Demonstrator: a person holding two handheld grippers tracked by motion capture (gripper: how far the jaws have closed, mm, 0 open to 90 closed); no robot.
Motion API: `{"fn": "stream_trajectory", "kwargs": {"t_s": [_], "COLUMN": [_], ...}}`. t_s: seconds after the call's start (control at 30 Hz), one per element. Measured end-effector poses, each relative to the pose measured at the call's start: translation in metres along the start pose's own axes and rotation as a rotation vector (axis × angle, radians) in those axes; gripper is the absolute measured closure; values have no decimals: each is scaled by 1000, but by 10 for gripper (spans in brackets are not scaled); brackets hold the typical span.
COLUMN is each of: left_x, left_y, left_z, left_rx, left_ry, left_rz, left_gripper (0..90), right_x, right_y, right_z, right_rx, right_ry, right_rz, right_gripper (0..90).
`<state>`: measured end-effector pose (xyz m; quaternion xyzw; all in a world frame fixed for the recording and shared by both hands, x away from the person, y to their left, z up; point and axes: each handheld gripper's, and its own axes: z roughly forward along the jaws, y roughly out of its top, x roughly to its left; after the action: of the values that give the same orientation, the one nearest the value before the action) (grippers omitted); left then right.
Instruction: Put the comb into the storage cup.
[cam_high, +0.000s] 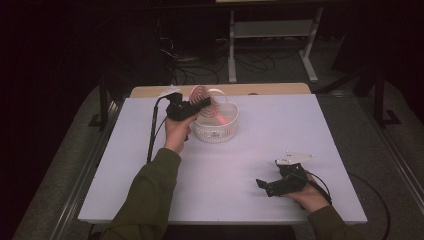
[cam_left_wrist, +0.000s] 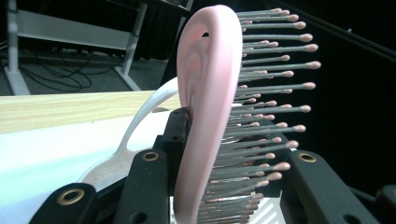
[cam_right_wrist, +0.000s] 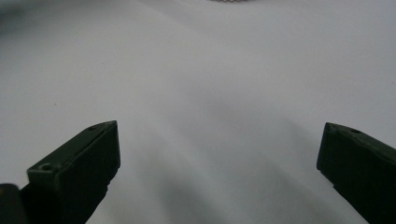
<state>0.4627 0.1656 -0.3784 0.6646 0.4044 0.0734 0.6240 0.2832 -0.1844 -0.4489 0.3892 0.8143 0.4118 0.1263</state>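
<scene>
Left claw: the left claw is clenched on a pink hairbrush, its jaws pinching the brush's looped body from both sides, as the left gripper view shows.
Hairbrush: it stands upright out of the left claw, bristles to the right of the pink loop in that view; in the high view the hairbrush is held just above the near-left rim of the basket.
Basket: a white slotted plastic basket sits on the desk, directly ahead of and below the left claw; something pink already lies inside it, too blurred to name.
Right claw: the right claw is released, jaws wide apart and empty, resting low over bare desk well apart from the basket.
Step in hand: most likely carrying the brush over the basket to put it in.
Next move: judging from this, the left claw needs to lower the brush past the rim, then let go; the tall bristled head could catch on the rim.
</scene>
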Motion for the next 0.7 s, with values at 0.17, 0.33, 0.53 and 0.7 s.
{"fn": "stream_trajectory", "kwargs": {"t_s": [0.17, 0.33, 0.53, 0.7], "left_x": [4, 7, 13, 16], "left_y": [0, -1, -2, -2], "left_z": [-1, -4, -6, -9], "left_rx": [9, 19, 26, 32], "left_ry": [-3, 1, 11, 19], "left_rz": [-2, 4, 9, 10], "left_gripper": [635, 629, 617, 611], "right_x": [0, 0, 0, 0], "right_y": [0, 0, 0, 0], "right_z": [0, 0, 0, 1], "right_rx": [0, 1, 2, 6], "right_ry": [0, 1, 0, 2], "right_rz": [0, -1, -1, -3], "right_gripper": [0, 0, 0, 0]}}
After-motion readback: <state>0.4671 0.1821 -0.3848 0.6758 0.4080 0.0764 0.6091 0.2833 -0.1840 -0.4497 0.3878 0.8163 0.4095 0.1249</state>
